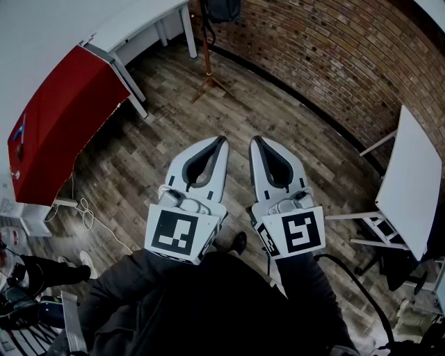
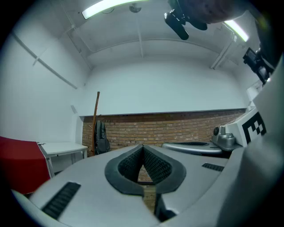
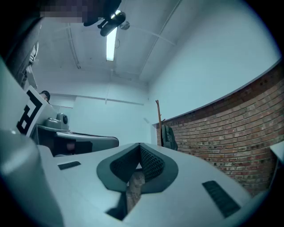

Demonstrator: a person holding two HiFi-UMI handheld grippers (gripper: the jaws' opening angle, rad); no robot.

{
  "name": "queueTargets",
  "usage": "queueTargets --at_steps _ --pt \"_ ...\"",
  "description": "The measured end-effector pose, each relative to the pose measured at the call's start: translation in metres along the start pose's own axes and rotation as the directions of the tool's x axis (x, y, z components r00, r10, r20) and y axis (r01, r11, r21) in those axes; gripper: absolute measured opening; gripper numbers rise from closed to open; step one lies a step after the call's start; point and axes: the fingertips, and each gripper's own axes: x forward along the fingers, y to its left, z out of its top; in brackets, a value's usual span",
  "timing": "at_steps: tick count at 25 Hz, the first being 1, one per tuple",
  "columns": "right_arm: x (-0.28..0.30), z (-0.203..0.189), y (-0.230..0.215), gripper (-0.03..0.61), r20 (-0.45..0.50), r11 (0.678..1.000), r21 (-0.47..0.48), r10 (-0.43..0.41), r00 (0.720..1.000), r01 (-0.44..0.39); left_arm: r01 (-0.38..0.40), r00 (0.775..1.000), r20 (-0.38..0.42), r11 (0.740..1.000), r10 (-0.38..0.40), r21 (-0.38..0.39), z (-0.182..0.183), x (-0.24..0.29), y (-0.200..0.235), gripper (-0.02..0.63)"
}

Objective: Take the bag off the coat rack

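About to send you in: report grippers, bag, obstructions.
Left gripper shut, empty. Right gripper shut, empty. Bag on coat rack, across room by brick wall. Only wooden floor between.

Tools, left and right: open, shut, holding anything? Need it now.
Left white two-jaw tool: closed, nothing between its jaws.
Right white two-jaw tool: closed, nothing between its jaws.

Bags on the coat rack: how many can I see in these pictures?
1. A dark bag hangs on the wooden coat rack, which stands by the brick wall. Another could be hidden behind it.
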Motion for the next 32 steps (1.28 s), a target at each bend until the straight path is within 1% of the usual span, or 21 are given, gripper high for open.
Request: queueTargets --at_steps 6,10,14,16,19,24,28,32 --pt "-0.01 -0.002 -0.014 0.006 -0.004 1.0 0.008 0.011 1.0 -0.011 -0.009 1.0 -0.011 1.0 0.009 -0.006 -0.003 0.01 -0.016 0.009" --pt "-0.019 -0.002 -0.032 0.006 0.013 0.999 0.034 0.011 1.0 -0.011 -0.004 1.0 -0.014 1.0 0.004 0.004 -0.005 0.021 -0.033 0.009" --pt "-0.029 -0.014 -0.049 0.006 -0.005 0.997 0.076 0.027 1.0 -0.026 -0.006 0.999 -0.032 1.0 0.006 0.009 -0.014 0.03 -0.052 0.009" --pt "-0.028 -0.022 -0.053 0.006 -0.017 0.996 0.09 0.023 1.0 -0.022 -0.01 0.999 -0.05 1.0 0.011 0.006 -0.02 0.03 -0.054 0.009" --pt "-0.016 -0.026 -0.051 0.008 -0.031 0.995 0.1 0.028 0.999 -0.025 -0.028 0.997 -0.068 1.0 0.028 -0.007 -0.026 0.031 -0.04 0.009" --pt "0.021 -0.029 -0.056 0.008 -0.03 0.996 0.068 0.055 0.998 -0.053 -0.057 0.998 -0.035 0.998 0.056 -0.039 -0.028 0.052 -0.004 0.009" --pt "0.064 -0.032 -0.07 0.008 -0.045 0.997 0.043 0.062 0.997 -0.06 -0.089 0.996 -0.008 0.993 0.089 -0.081 -0.032 0.083 0.041 0.009" --pt "0.122 -0.032 -0.087 0.008 -0.055 0.998 0.03 0.058 0.997 -0.057 -0.08 0.997 0.0 0.992 0.08 -0.1 -0.033 0.127 0.085 0.009"
